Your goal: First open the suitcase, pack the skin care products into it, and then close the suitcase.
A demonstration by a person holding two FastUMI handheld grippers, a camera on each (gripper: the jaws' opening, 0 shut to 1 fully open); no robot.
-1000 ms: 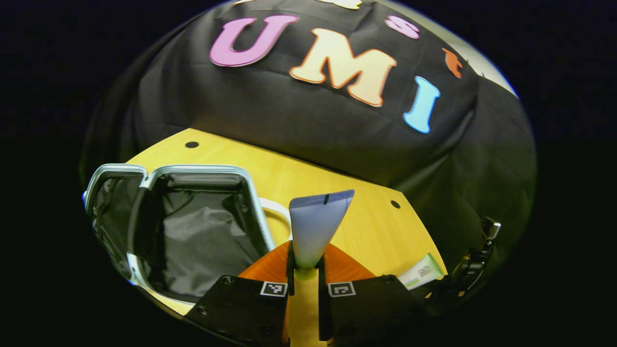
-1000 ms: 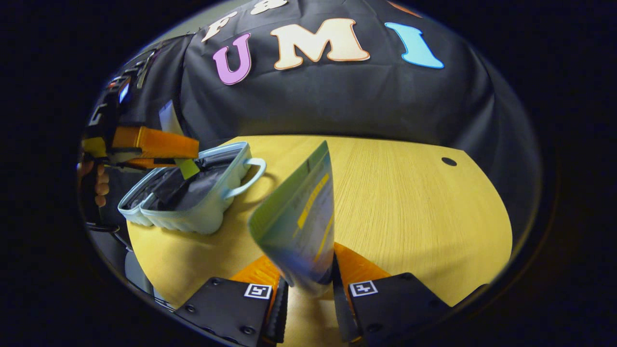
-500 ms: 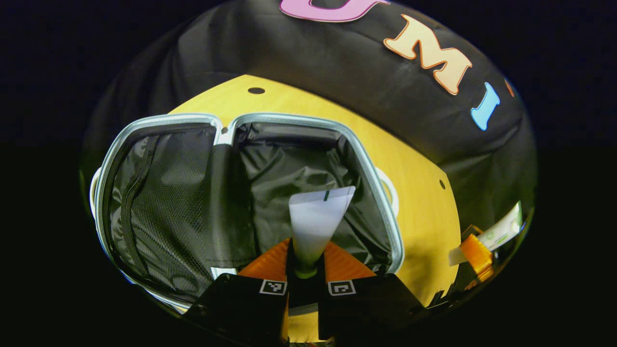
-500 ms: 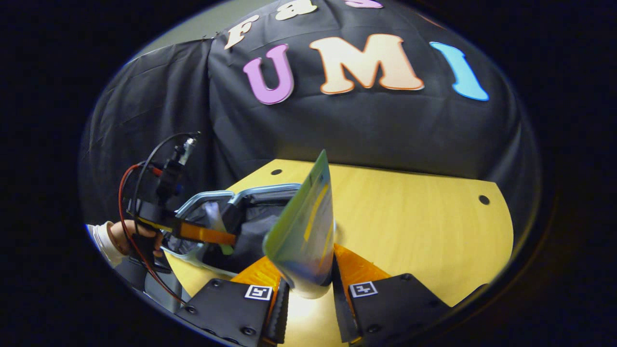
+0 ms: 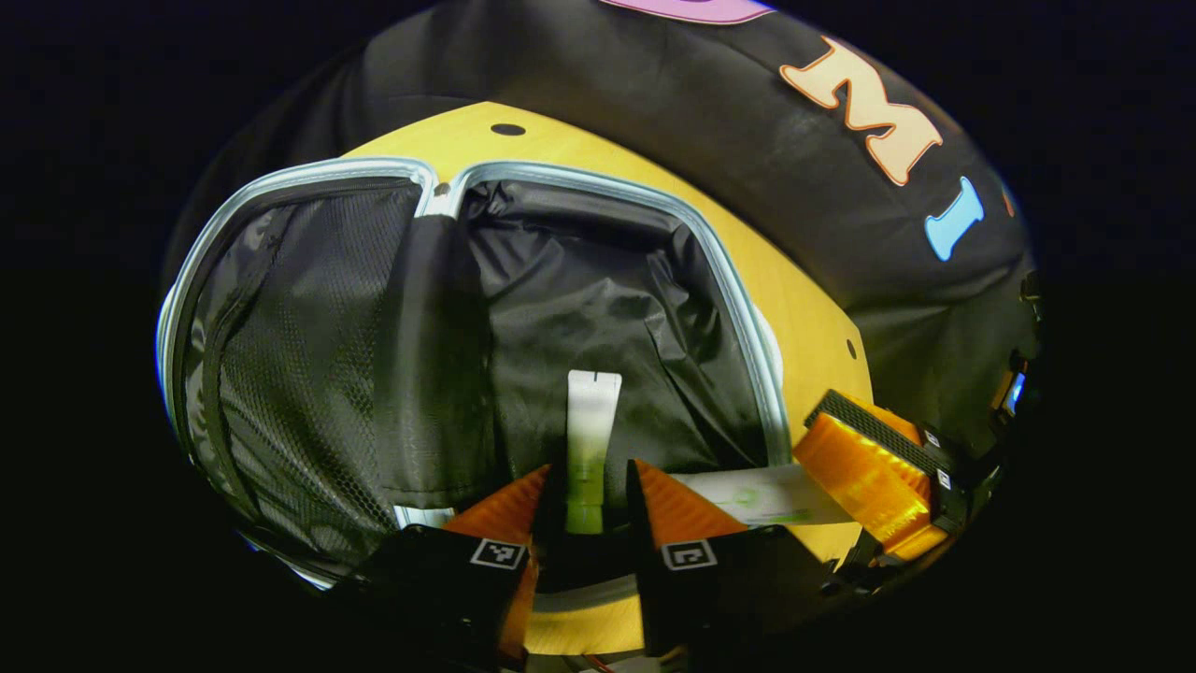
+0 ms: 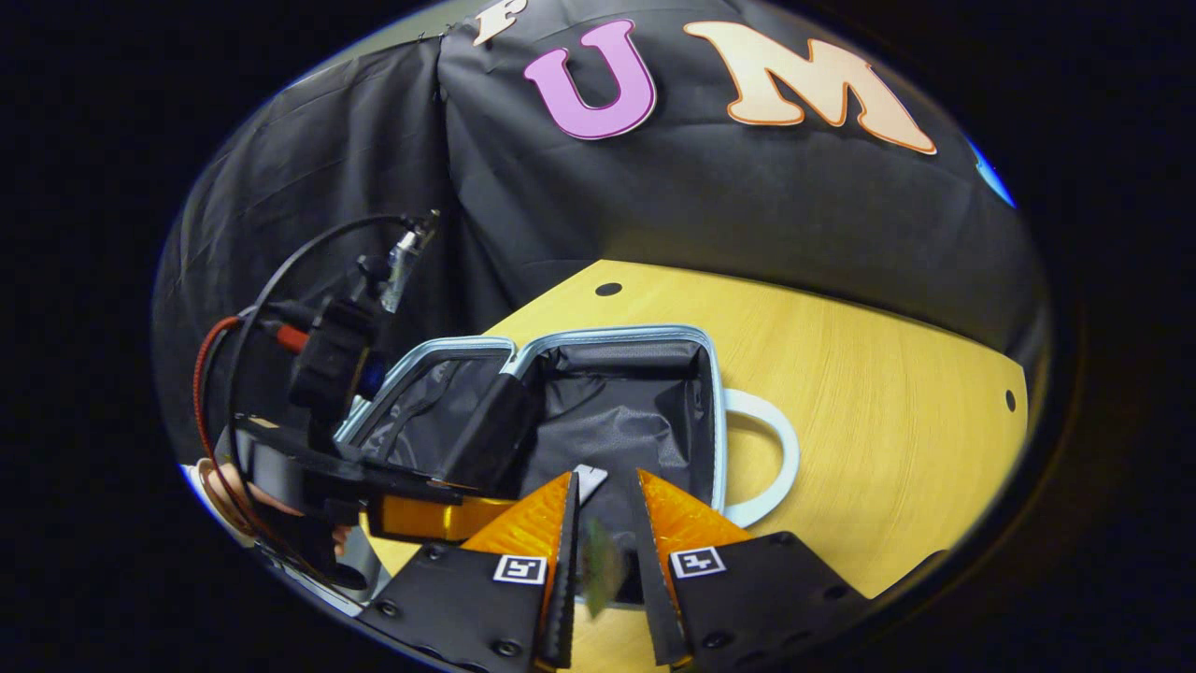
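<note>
The pale blue suitcase (image 5: 719, 271) lies open on the yellow table, both halves lined in black; it appears too in the right gripper view as the suitcase (image 6: 715, 411). A white and green tube (image 5: 590, 439) lies on the lining of the right half. My left gripper (image 5: 590, 486) is open around its lower end, with a gap on each side. My right gripper (image 6: 605, 491) is open over the same half, and a blurred green tube (image 6: 600, 565) hangs loose between its fingers. That white and green tube (image 5: 757, 491) reaches from the right gripper (image 5: 869, 467) across the suitcase rim.
The left half of the suitcase has a mesh pocket (image 5: 299, 355). A white handle (image 6: 771, 449) sticks out of the suitcase's right side. A hand (image 6: 229, 486) holds the left gripper (image 6: 411, 514) at the suitcase's near left. Bare table (image 6: 888, 393) spreads to the right.
Both grippers moved over the suitcase's right half and opened. The left tube dropped onto the lining. The right tube has slipped down between the right fingers.
</note>
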